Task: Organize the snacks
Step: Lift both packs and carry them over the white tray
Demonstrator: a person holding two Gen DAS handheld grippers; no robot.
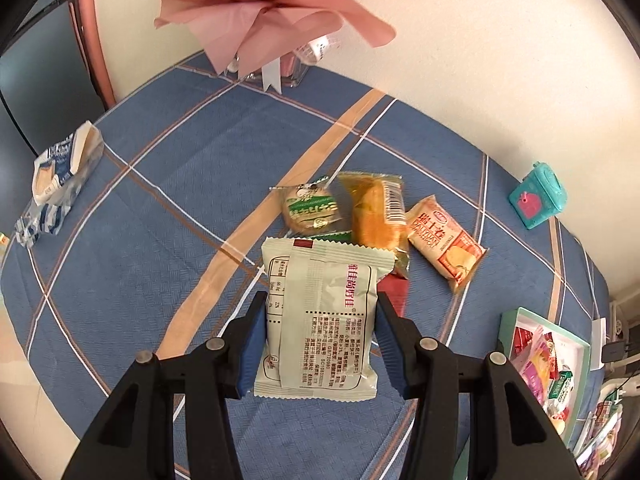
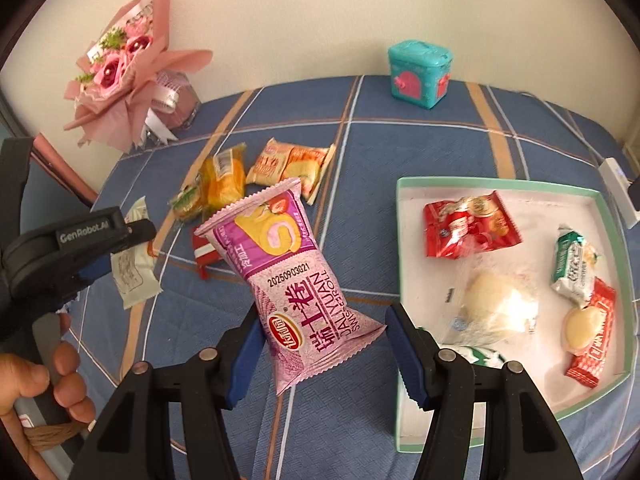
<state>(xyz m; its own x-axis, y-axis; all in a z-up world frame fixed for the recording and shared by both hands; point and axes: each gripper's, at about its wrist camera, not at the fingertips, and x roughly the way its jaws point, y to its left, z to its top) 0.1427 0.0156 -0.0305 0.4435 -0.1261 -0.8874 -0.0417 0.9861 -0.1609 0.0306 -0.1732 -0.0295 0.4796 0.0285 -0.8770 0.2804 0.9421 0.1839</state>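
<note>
Left gripper [image 1: 320, 344] clamps the pale packet [image 1: 320, 320]; right gripper [image 2: 320, 354] clamps the pink roll [image 2: 298, 284] crosswise. The tray [image 2: 404, 264] lies right, nearer the right hand.

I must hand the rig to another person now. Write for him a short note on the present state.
Left gripper: shut on the cream packet, lifted off the cloth.
Right gripper: shut on the purple Swiss roll packet, also lifted.
Done: several snacks already lie in the green-rimmed tray.
Left: place both held packets in the tray, then the loose snacks on the cloth, such as the orange packet.
</note>
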